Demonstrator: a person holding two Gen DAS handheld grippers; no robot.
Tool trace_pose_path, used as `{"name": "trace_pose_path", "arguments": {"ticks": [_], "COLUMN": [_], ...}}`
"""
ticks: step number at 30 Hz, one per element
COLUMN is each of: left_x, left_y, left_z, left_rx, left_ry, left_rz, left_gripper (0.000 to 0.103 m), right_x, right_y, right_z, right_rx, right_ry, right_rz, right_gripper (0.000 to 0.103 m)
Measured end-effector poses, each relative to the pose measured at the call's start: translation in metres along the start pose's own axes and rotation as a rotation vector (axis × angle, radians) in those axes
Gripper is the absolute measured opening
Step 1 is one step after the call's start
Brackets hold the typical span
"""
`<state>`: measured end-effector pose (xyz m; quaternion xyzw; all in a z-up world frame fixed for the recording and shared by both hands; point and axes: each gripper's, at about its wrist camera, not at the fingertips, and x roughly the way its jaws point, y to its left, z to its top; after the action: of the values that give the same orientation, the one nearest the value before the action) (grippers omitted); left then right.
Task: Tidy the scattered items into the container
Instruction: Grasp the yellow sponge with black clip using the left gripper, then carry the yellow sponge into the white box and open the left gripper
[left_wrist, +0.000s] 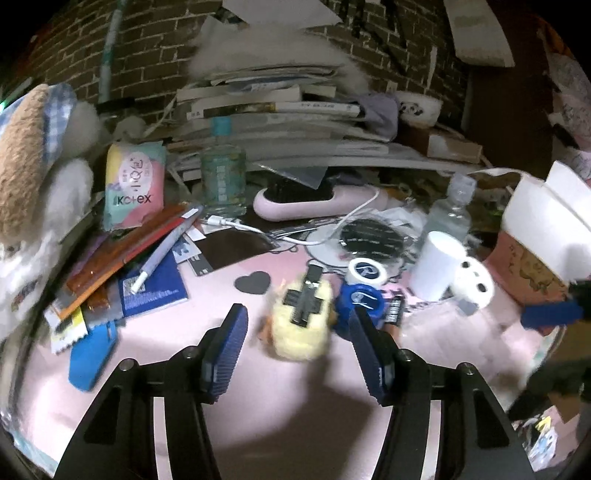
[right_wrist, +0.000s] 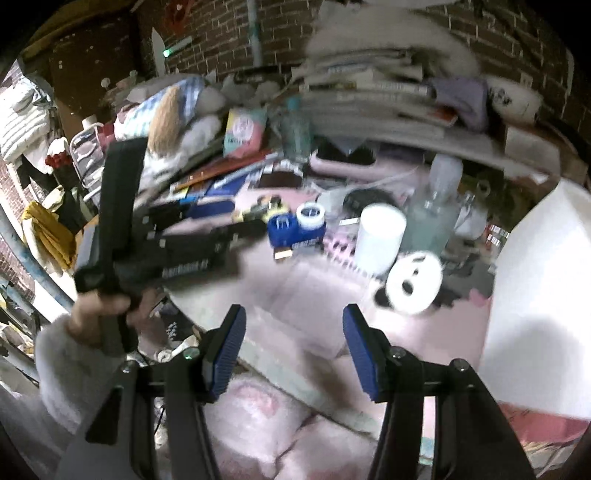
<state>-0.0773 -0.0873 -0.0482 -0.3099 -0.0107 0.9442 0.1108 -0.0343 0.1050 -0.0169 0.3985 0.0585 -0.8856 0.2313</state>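
Left hand-held gripper (left_wrist: 299, 325) released, jaws spread wide, low over the pink table (left_wrist: 280, 413). Just beyond its fingertips, between them, lies a pale yellow fuzzy item (left_wrist: 301, 332) with a black cross-shaped strap on top; blurred, cannot tell what it is, not gripped. Just right of it, a blue round tub (left_wrist: 360, 301), touching or nearly touching the right finger, and a white-rimmed lid (left_wrist: 367, 271) just behind the tub. Farther right: white cup (left_wrist: 437, 264) and a small white panda-face item (left_wrist: 474, 282) beside it. Far right edge: white-and-pink container (left_wrist: 535, 236), standing on the table. Black heart shape (left_wrist: 253, 282) flat on the table, left of the yellow item. Left side: pile of packets, pen, blue notebook (left_wrist: 155, 286), Kotex pack (left_wrist: 133, 184) behind. Far side: clear bottle (left_wrist: 223, 173), pink oblong device (left_wrist: 317, 201) with white cable, book stack (left_wrist: 273, 110) against the brick wall.

Right hand-held gripper (right_wrist: 294, 343) also released, empty, jaws apart, at the near edge of the table above pink fabric. Ahead of it, the panda-face item (right_wrist: 413, 282), white cup (right_wrist: 380, 232), blue tub (right_wrist: 282, 229). The container's white wall (right_wrist: 535, 295) fills the right. At left in this view, a person's hand (right_wrist: 107, 310) in a fuzzy white sleeve holds the left gripper's black body. View heavily motion-blurred.
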Motion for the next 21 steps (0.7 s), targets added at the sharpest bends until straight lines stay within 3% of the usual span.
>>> {"name": "trace_pose_path", "arguments": {"ticks": [4,9,12,21], "left_x": [0.012,0.018,0.018,0.009], "left_y": [-0.003,-0.006,-0.007,-0.006], "left_z": [0.005,0.007,0.007,0.005], "left_rx": [0.033,0.046,0.043,0.016], "left_ry": [0.046,0.085,0.082,0.075], "left_rz": [-0.019,-0.031,-0.029,-0.026], "left_gripper": [0.037,0.037,0.025,0.022], "right_x": [0.007,0.011,0.013,0.016], "right_y": [-0.004,-0.010,-0.012,-0.020], "right_z": [-0.006,-0.009,-0.011,-0.023], "right_rx": [0.020,0.048,0.066,0.123], "right_ry": [0.016,0.023,0.017,0.000], "right_rz": [-0.001,0.006,0.001,-0.019], "right_gripper": [0.051,0.051,0.051,0.051]}}
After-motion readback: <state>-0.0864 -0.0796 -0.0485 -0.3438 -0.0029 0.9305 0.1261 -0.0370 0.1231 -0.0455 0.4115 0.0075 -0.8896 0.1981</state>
